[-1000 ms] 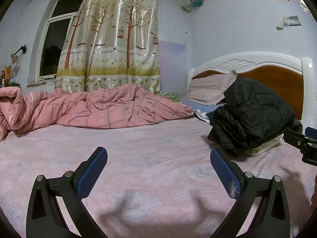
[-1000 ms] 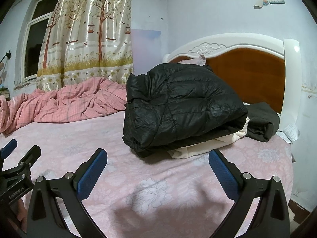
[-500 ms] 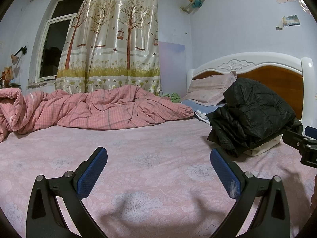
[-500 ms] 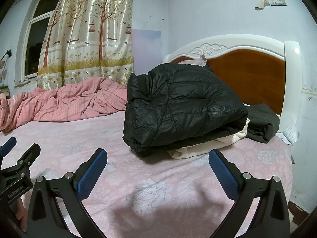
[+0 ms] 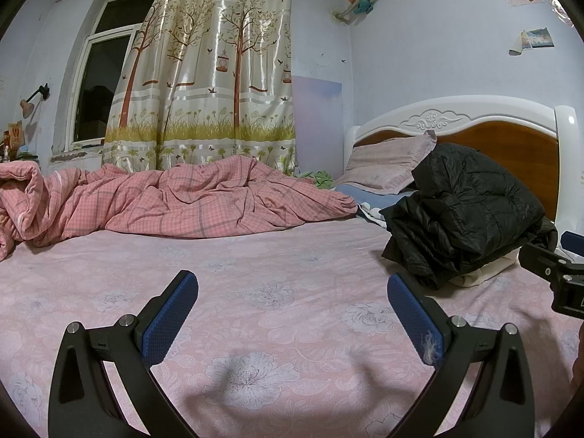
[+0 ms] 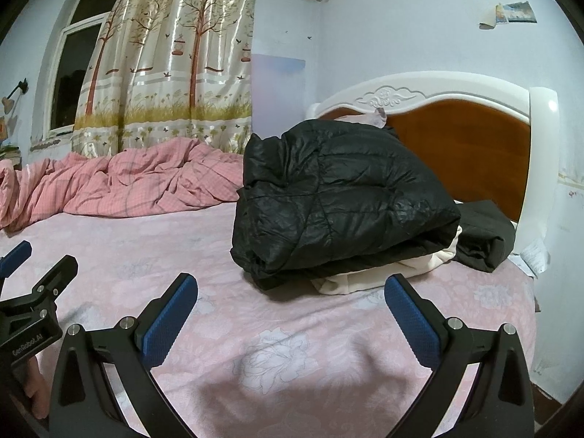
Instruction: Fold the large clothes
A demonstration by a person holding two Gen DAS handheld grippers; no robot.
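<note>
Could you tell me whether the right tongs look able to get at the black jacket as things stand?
Probably yes: the right tongs are open, and only bare sheet lies between them and the black jacket.
</note>
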